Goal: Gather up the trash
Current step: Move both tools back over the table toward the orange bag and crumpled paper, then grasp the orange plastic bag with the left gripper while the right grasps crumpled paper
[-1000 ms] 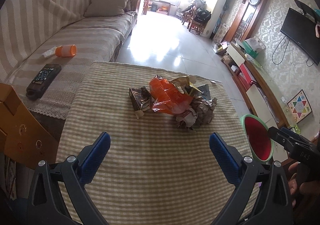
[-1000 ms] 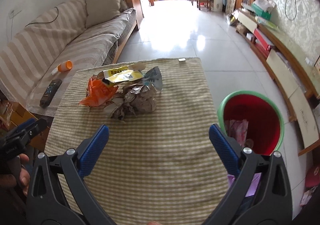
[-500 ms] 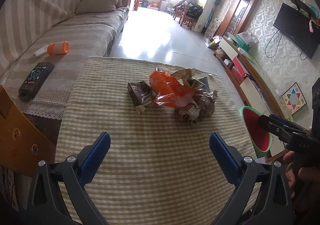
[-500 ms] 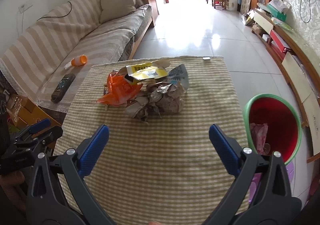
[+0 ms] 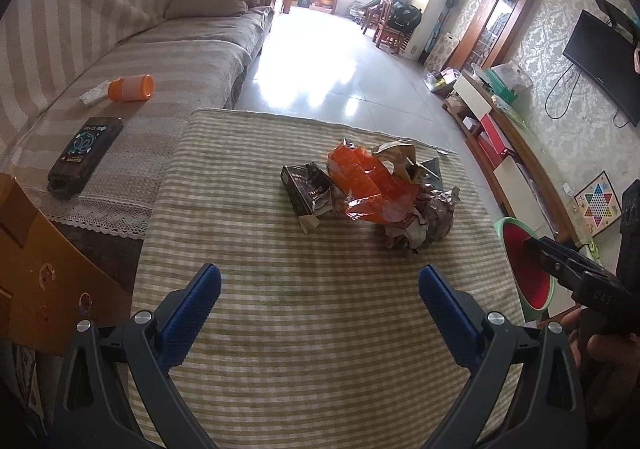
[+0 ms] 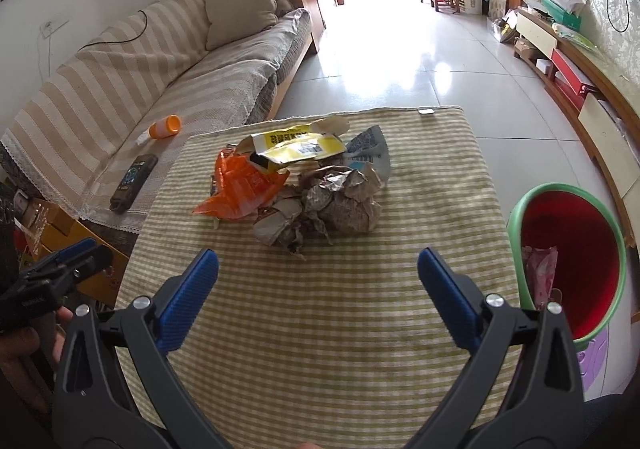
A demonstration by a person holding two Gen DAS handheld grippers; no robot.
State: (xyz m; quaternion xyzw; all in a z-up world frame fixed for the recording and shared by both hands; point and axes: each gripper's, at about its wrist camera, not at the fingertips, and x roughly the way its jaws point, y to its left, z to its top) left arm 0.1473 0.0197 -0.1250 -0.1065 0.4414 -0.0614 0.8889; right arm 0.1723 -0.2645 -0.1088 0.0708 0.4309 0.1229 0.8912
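Striped tablecloth [image 6: 320, 329], trash heap [image 6: 304, 189] centre, red bin [image 6: 572, 249] right.

Little legible print in this living room: the black body of the right gripper [image 5: 536, 245], seen at four o'clock from the left wrist camera, carries embossed letters that look like "DAS" — the rest is cut off. A yellow wrapper [image 6: 298, 143] atop the trash pile, at twelve o'clock from the right wrist camera, bears a row of bold black characters and a barcode label, both too blurred to read. A dark packet [image 5: 306, 189] shows pale lettering — indecipherable.
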